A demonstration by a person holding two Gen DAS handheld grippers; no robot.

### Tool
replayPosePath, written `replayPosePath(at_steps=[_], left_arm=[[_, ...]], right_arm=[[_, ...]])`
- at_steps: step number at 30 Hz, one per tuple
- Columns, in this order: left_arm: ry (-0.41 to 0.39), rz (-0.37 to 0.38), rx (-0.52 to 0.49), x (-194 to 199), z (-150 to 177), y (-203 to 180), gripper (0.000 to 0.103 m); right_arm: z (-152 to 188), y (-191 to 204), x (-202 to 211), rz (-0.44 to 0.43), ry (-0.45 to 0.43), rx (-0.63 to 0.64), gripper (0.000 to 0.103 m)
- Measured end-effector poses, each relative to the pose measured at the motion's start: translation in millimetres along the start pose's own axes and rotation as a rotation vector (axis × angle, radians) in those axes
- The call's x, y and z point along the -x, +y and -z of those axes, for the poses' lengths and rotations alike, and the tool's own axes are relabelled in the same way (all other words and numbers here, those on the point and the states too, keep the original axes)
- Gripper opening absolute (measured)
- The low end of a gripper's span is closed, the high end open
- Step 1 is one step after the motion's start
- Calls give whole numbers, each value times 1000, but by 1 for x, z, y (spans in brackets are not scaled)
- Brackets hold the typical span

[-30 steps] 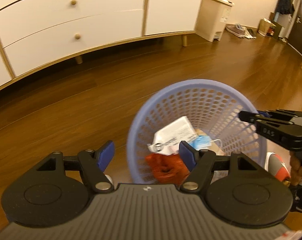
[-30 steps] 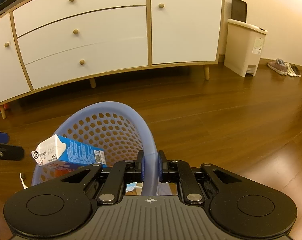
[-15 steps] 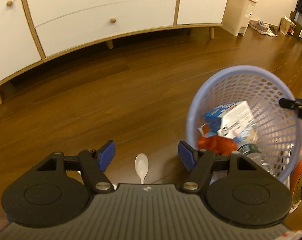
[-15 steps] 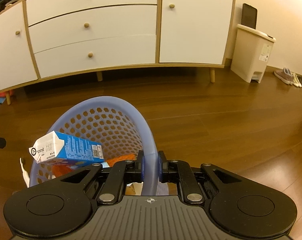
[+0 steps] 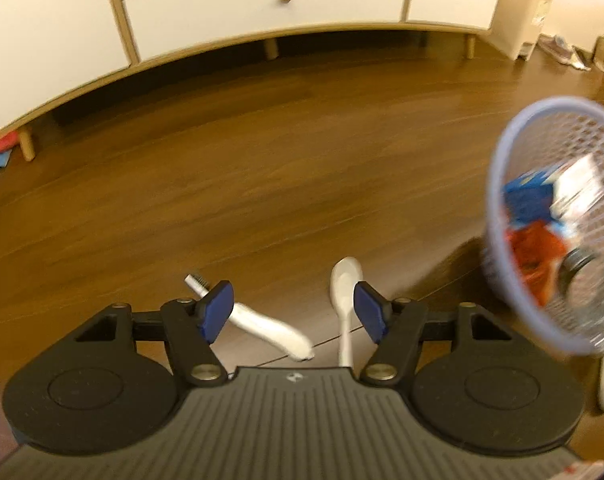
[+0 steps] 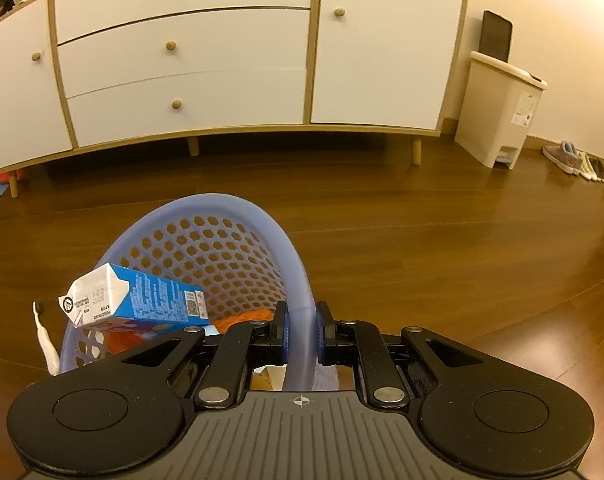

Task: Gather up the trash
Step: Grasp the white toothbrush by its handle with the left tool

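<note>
The dark brown wooden plank floor [image 6: 421, 248] lies open and bare from the lavender perforated plastic basket [image 6: 238, 240] out to the white sideboard with light wood trim and round knobs [image 6: 222, 60], which stands on short legs with a shadowed gap beneath it; right of it a cream pedal bin [image 6: 501, 112] stands against the wall, with a few shoes [image 6: 573, 160] lined up beyond. The right gripper [image 6: 300, 332] is clamped on the basket's near rim, one blue pad inside and one outside the wall. In the basket a blue-and-white drink carton [image 6: 142, 300] lies tilted with its gabled top poking over the left rim; a barcode and small print show on its side, too small to read, and crumpled orange wrapping [image 6: 242, 318] sits below it. The left gripper [image 5: 294, 310] hangs with its blue-padded jaws spread wide and empty above the floor. Between the pads lie two white plastic pieces: a disposable spoon [image 5: 345, 280] near the right pad, bowl pointing away, and a toothbrush-like stick [image 5: 262, 326] passing under the left pad, bristled end outward. In the blurred left view the basket [image 5: 497, 216] stands to the right of both, apart from them.
</note>
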State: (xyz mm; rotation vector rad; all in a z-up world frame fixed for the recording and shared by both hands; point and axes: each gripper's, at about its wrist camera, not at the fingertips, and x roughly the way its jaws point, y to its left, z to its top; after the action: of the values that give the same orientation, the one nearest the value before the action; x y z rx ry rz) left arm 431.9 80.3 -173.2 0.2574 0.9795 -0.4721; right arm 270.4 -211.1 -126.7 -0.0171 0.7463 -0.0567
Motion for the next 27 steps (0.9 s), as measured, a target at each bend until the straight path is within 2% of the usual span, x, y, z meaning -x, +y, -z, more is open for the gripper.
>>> replayPosePath(at_steps=[5, 10, 15, 21, 25, 27], left_arm=[[80, -29, 36, -41, 27, 20, 56], [99, -44, 42, -76, 40, 25, 54], [133, -54, 107, -117, 47, 27, 54], [142, -48, 205, -146, 47, 34, 53], [142, -56, 212, -158, 45, 31, 52], [149, -71, 213, -164, 45, 32, 47]], right_arm=[[-2, 0, -1, 9, -4, 5, 9], [-2, 4, -2, 17, -9, 42, 9], [-4, 7, -5, 27, -15, 56, 9], [-5, 11, -9, 36, -20, 74, 9], [-6, 14, -12, 42, -25, 80, 9], [-7, 14, -13, 45, -26, 83, 9]])
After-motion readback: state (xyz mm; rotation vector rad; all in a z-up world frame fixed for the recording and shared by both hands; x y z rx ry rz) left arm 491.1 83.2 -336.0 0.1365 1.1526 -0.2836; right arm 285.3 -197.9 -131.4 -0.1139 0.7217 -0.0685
